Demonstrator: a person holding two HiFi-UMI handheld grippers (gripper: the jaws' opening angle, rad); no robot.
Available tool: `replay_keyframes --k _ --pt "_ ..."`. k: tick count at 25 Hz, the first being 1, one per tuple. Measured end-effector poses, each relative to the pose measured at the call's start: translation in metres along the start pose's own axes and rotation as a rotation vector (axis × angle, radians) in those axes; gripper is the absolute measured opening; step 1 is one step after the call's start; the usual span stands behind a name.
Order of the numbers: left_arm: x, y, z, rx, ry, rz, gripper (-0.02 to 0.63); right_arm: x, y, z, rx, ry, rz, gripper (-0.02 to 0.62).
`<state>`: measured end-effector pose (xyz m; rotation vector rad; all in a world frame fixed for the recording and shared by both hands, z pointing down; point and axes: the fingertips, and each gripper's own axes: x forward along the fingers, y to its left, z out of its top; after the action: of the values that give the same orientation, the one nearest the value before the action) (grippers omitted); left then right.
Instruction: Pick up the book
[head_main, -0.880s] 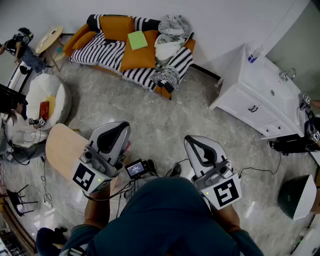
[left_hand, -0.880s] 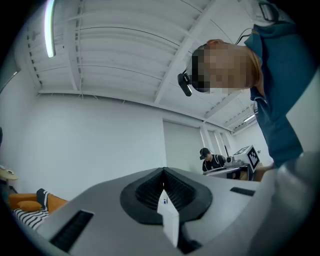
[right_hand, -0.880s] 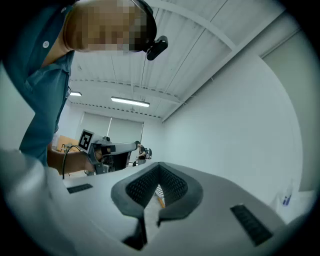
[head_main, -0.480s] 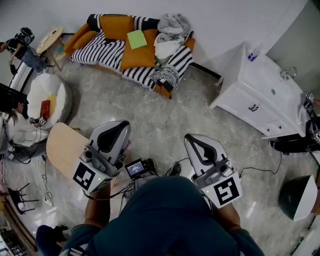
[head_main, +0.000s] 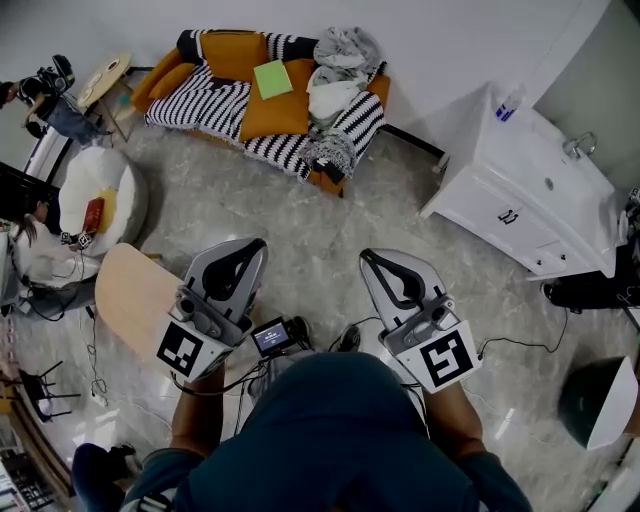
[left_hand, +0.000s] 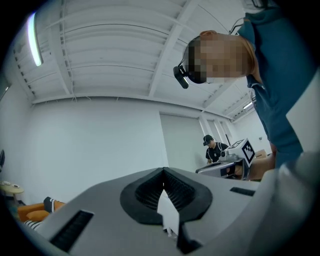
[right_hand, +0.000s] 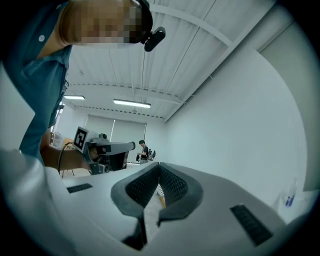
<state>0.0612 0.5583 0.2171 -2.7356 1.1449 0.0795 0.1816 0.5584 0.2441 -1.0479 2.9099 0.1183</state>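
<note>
The book (head_main: 273, 78) is a flat green one lying on an orange cushion of the striped sofa (head_main: 205, 100) at the far side of the room. Both grippers are held out level in front of the person, well short of the sofa. My left gripper (head_main: 247, 256) is shut with nothing in it; its dark pads meet in the left gripper view (left_hand: 163, 174). My right gripper (head_main: 374, 262) is shut and empty too, pads closed together (right_hand: 159, 169). Each gripper view looks out at a white wall and ceiling, and the book is in neither of them.
A heap of grey clothes (head_main: 340, 65) lies on the sofa's right end. A white sink cabinet (head_main: 520, 205) stands at the right, a white beanbag (head_main: 95, 195) and a person sitting at the left. A pale wooden board (head_main: 130, 295) is beside my left gripper. Marble floor lies between me and the sofa.
My right gripper has moved a little forward and to the left. The left gripper has barely shifted. Both stay shut.
</note>
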Motion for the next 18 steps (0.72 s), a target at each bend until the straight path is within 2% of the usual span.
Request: replay_keyframes --k 9,14,18 --pt "0.022 -0.011 -0.009 0.001 0.018 0.050 0.003 0.002 -0.027 -0.010 0.015 0.003 0.022 0.014" --pt "0.018 0.016 -0.008 -0.007 0.012 0.076 0.003 0.024 -0.029 -0.010 0.017 0.013 0.032 0.014" --pt "0.017 0.040 -0.019 -0.012 0.028 0.063 0.003 0.049 -0.035 -0.011 0.016 0.007 0.014 0.014"
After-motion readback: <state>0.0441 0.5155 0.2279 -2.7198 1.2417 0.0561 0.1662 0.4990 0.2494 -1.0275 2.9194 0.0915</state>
